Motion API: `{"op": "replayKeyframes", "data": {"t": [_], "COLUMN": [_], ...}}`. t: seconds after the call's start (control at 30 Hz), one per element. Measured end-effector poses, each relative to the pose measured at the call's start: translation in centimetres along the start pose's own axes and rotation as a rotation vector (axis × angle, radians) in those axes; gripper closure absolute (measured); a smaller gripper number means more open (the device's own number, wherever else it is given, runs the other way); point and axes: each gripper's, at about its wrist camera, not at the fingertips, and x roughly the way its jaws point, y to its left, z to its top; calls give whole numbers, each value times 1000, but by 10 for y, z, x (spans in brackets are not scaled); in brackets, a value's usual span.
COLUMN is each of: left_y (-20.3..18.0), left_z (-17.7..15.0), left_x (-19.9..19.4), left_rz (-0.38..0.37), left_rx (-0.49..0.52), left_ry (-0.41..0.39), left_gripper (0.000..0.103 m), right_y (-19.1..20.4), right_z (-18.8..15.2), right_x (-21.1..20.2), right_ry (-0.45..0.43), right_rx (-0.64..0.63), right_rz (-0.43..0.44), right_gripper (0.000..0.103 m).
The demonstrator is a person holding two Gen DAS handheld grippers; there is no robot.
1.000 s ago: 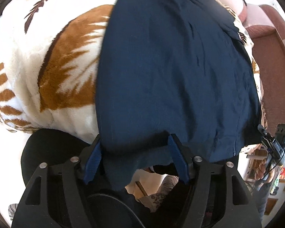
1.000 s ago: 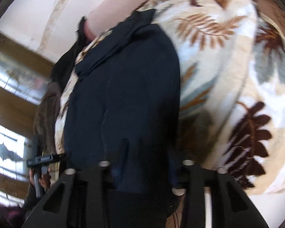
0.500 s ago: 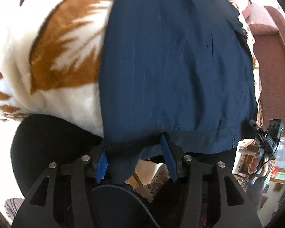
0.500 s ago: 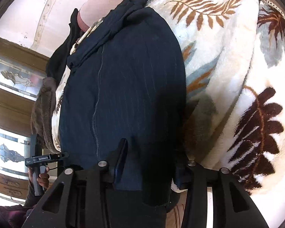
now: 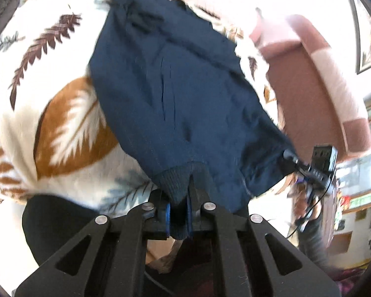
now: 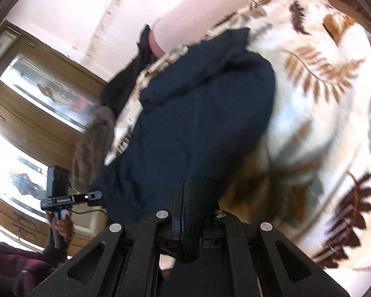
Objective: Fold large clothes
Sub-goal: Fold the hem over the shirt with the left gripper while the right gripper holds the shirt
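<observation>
A dark navy jacket (image 5: 175, 91) lies on a cream blanket with brown leaf print (image 5: 61, 123). My left gripper (image 5: 178, 219) is shut on the jacket's ribbed hem at its near left corner and holds it lifted a little. In the right wrist view the same jacket (image 6: 200, 123) runs away from me, and my right gripper (image 6: 189, 230) is shut on the ribbed hem at the other corner. Each gripper shows at the edge of the other's view: the right one (image 5: 316, 165) and the left one (image 6: 61, 195).
A pink and maroon sofa arm (image 5: 316, 81) rises at the right of the left wrist view. A wooden cabinet with glass doors (image 6: 37, 104) stands to the left in the right wrist view. A black garment (image 6: 126, 74) hangs beyond the jacket's collar.
Both grippers have closed on the jacket's ribbed hem, where before their jaws stood open around it. Both have pulled back and up, so the hem is lifted and bunched.
</observation>
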Motion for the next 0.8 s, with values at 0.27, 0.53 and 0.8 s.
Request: {"op": "replayKeyframes", "data": {"t": [0.27, 0.53, 0.8], "left_y": [7, 21, 49], "left_z": [58, 140, 238], "left_x": [-17, -18, 18], "left_rz": [-14, 47, 131], "left_rx": [-59, -117, -207], "left_ry": [-151, -328, -392], "left_gripper": [97, 100, 100], "right_y": [17, 15, -6], "right_z": [45, 125, 211], "right_x": [-9, 19, 81], "right_ry": [-134, -227, -255], "right_rx": [1, 27, 103], "right_rz": [84, 119, 132], "right_gripper": [97, 98, 98]}}
